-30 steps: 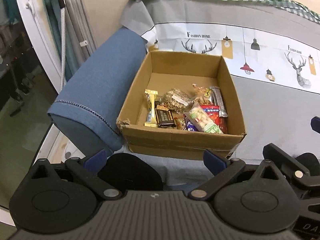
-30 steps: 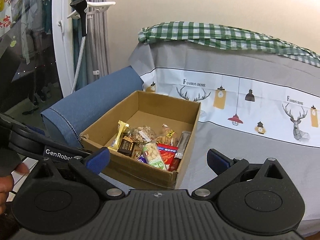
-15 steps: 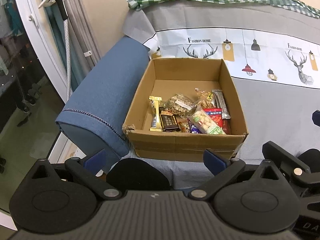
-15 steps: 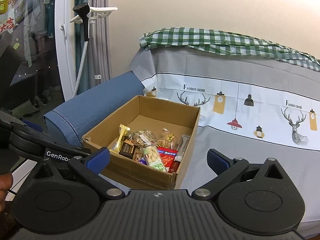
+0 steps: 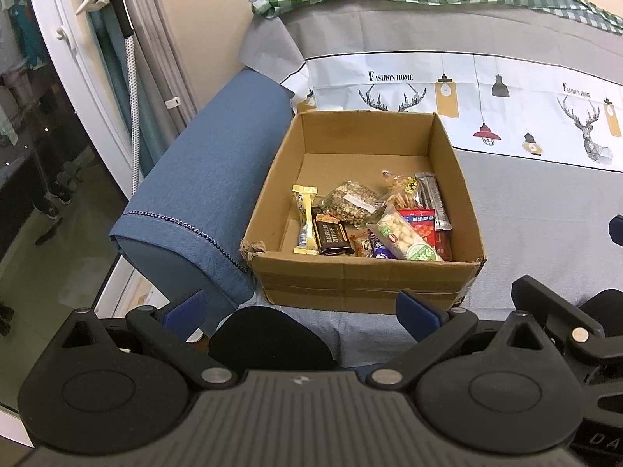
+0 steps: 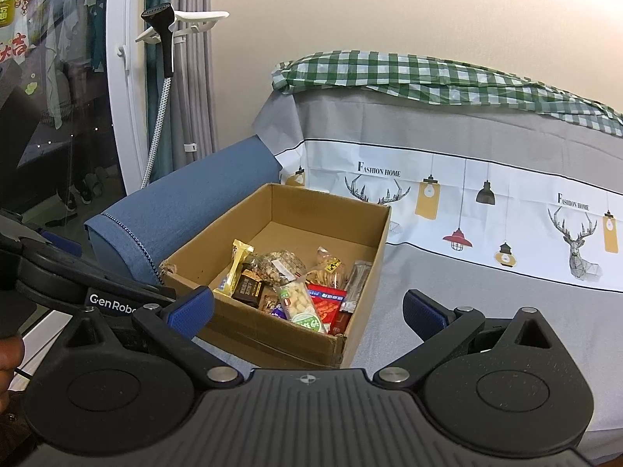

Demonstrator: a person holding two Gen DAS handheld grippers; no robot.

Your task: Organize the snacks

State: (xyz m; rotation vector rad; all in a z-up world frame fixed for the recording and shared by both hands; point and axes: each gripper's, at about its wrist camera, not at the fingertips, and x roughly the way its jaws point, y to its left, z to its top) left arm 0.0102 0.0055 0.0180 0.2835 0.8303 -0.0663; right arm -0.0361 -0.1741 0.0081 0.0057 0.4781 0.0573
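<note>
A cardboard box (image 5: 362, 276) stands on the grey sofa cover and holds several snacks: a yellow bar (image 5: 305, 218), a dark chocolate bar (image 5: 333, 233), a bag of nuts (image 5: 352, 202), a peanut pack (image 5: 405, 239) and a red pack (image 5: 422, 227). The box also shows in the right wrist view (image 6: 272, 330). My left gripper (image 5: 301, 305) is open and empty, held back in front of the box. My right gripper (image 6: 307, 309) is open and empty, in front of the box's near right corner.
A blue sofa armrest (image 5: 202, 190) lies against the box's left side. A printed sofa cover (image 6: 486, 202) and a green checked cloth (image 6: 428, 78) are behind. A garment steamer (image 6: 163, 58) and a glass door stand at left. The left gripper's body (image 6: 58, 276) shows at left in the right wrist view.
Both grippers have pulled back and risen a little, so the box looks smaller and lower. The jaws stay open and the snacks have not moved.
</note>
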